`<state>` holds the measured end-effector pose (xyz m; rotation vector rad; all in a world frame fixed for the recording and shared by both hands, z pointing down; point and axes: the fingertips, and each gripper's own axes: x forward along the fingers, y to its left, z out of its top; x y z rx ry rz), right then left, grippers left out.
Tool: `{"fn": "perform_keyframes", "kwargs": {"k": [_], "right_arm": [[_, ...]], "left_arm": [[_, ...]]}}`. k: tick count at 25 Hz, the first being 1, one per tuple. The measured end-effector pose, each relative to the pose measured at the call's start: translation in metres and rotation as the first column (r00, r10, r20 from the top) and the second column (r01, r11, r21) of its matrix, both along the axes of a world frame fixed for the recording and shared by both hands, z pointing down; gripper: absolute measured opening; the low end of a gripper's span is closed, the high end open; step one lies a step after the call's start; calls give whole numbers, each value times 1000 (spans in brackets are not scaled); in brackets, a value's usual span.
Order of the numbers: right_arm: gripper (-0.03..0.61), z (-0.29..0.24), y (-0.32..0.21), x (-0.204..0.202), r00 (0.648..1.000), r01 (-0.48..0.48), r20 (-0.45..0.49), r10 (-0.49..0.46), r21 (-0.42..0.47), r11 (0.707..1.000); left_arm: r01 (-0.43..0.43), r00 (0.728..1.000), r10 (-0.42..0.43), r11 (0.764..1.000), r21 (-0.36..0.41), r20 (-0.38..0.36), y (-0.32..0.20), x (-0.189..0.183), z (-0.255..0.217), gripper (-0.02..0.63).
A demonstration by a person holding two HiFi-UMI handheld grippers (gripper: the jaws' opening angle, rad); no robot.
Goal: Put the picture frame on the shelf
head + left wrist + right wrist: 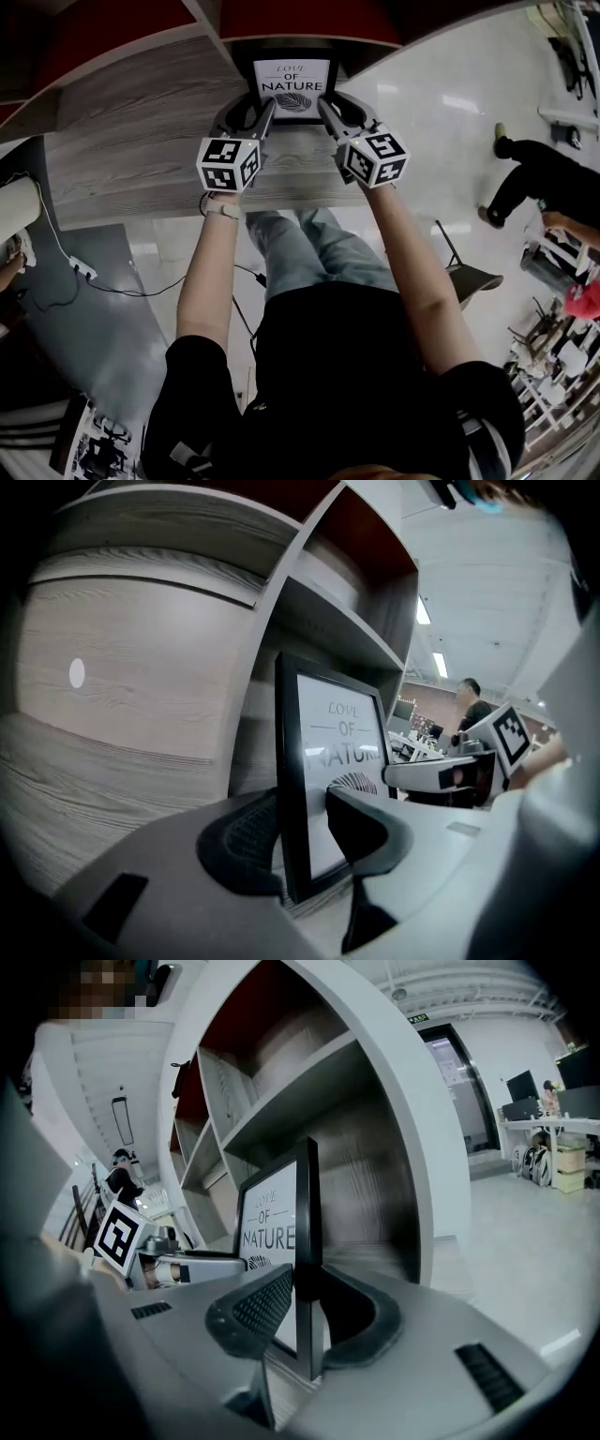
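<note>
Two grippers share one load, and I start with them since they sit closest to me. My left gripper (262,111) is clamped on the left rim of the black-rimmed picture frame with the white "LOVE OF NATURE" print (292,88). In the left gripper view one of its pads (242,841) sits behind the rim and the other presses the glass in front. My right gripper (328,108) mirrors it on the right rim, with the ribbed pad (258,1307) on the printed side and the smooth one behind. I judge this two-sided grip is there to hold the frame upright and square, print facing me, so it cannot swing or tip as it goes in.

Beyond the jaws, the picture frame stands upright at the front of the grey wood-grain shelf board (141,150), with red panels (122,23) showing higher up the unit. Its bottom edge is at the board or just above it; I cannot tell whether it rests there yet. Placing looks nearly done. I judge the next need is a settled base before either claw lets go, or the frame may fall forward.

Farther off, a person in black (530,178) crosses the glossy pale floor (441,94), well apart from the shelf.
</note>
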<state>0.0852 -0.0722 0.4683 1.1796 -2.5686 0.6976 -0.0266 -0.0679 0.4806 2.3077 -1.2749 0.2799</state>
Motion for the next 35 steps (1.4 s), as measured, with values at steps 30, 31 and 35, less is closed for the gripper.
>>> {"fn": "perform_keyframes", "kwargs": {"k": [30,31,35], "right_arm": [[86,27,-61,-11,995,-75,71,69,86,993],[86,26,-63,-11,993,-92,83,85,84,992],[77,22,-83,-12,976,-176,137,167,53,983]], "left_arm": [[115,993,-116,993,38,20,-41,-18,29,147],[115,993,-116,993,34,29,-41,-20,30,147],[102,994,-103,995,13,42,-38,-22,39,147]]}}
